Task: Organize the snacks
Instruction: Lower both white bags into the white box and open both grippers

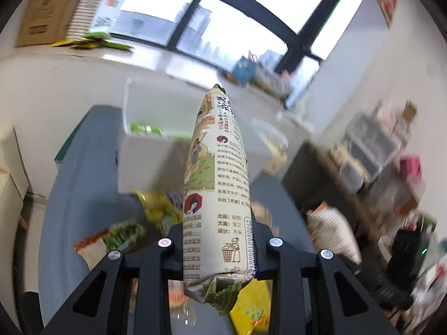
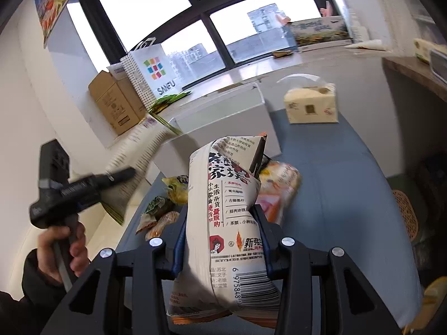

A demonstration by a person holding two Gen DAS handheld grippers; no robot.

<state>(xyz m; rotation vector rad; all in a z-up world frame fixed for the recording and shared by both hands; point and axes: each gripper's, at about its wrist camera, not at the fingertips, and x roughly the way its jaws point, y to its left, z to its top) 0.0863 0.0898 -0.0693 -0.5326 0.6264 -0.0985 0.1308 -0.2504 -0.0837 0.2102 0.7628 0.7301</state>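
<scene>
My left gripper (image 1: 217, 247) is shut on a long cream snack bag (image 1: 216, 173) printed with cartoon drawings and Chinese text, held up above the blue table. My right gripper (image 2: 220, 244) is shut on a second cream snack bag (image 2: 226, 223) with red and black Chinese print and a barcode. A white open box (image 1: 145, 150) stands ahead on the table with green packets inside; it also shows in the right wrist view (image 2: 223, 120). Loose snack packets (image 1: 156, 206) lie on the table below the bags, and others show in the right wrist view (image 2: 164, 209).
A tissue box (image 2: 310, 106) sits on the blue table (image 2: 335, 195) at the right. Cardboard boxes (image 2: 117, 103) and a white paper bag (image 2: 151, 75) stand on the windowsill. The left hand-held gripper (image 2: 78, 189) shows at the left, blurred. Cluttered shelves (image 1: 377, 150) are at the right.
</scene>
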